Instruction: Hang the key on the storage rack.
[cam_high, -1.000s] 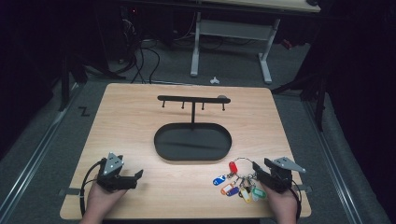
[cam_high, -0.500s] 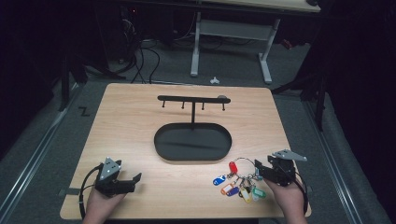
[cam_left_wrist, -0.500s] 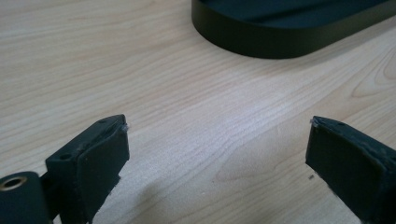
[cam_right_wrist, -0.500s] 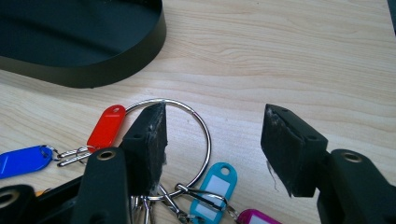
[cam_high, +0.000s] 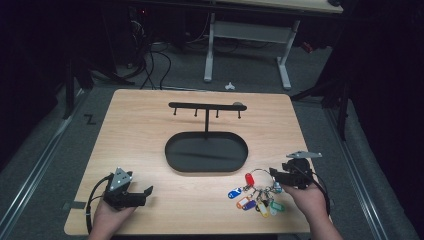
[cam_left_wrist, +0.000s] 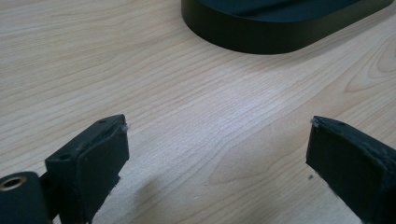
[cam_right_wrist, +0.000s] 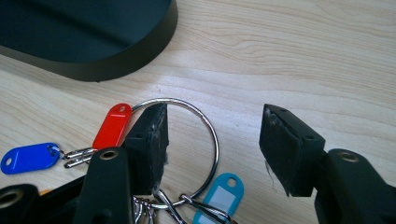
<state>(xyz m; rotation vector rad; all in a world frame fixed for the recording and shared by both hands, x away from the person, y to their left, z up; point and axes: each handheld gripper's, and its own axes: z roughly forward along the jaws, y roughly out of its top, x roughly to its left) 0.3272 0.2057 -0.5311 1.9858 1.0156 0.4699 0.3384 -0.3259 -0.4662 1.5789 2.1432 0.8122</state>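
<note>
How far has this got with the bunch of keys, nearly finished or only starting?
Only starting, it seems. Nothing looks done: the hooks on the black stand are bare and the key ring lies on the table. In hand: the right gripper hangs open over the ring, one jaw inside its loop, not pinching it. The left gripper waits open. Probably left: grasping, lifting, hanging.

Key ring (cam_right_wrist: 212, 140): one
Coloured key tags (cam_high: 252, 198): about seven
Hook stand with oval tray (cam_high: 206, 152): one
Hooks on its bar (cam_high: 206, 112): four
Tools: two, left tool (cam_high: 142, 194) and right tool (cam_high: 274, 174)
</note>
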